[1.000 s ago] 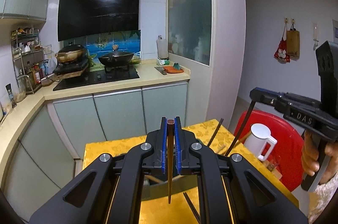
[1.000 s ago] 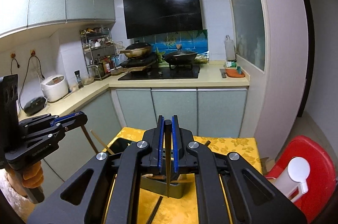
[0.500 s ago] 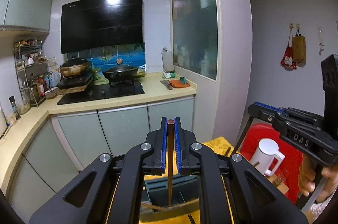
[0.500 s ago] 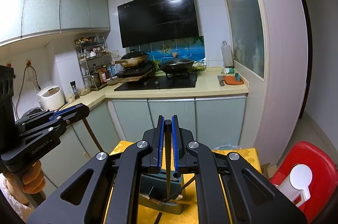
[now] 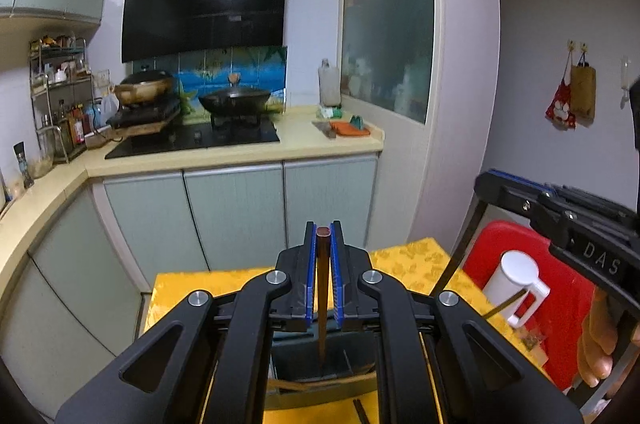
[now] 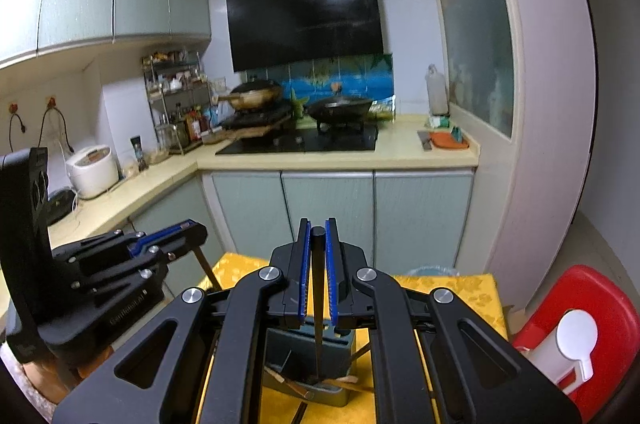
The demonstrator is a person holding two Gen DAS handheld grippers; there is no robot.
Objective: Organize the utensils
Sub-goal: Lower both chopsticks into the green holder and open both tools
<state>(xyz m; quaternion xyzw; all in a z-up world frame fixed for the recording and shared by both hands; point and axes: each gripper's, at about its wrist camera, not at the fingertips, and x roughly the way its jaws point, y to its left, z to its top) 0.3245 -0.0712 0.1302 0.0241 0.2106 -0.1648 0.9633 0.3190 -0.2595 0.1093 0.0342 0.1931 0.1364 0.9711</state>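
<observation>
My left gripper (image 5: 323,236) is shut on a brown chopstick (image 5: 321,300) that hangs upright, its tip inside a dark grey utensil holder (image 5: 320,364) on the yellow-clothed table (image 5: 192,288). My right gripper (image 6: 318,232) is shut on a black chopstick (image 6: 317,304), upright, its tip down in the same holder (image 6: 310,352), where several wooden chopsticks lie slanted. Each gripper shows in the other's view, the right one (image 5: 486,184) and the left one (image 6: 196,230).
A red stool (image 5: 560,288) with a white mug (image 5: 514,284) stands right of the table. A loose dark chopstick (image 5: 362,410) lies on the cloth by the holder. Kitchen counter (image 5: 240,152), stove and woks are behind.
Both grippers have moved over the holder and lowered their chopsticks, so the tips now reach into it. The holder sits closer below both cameras.
</observation>
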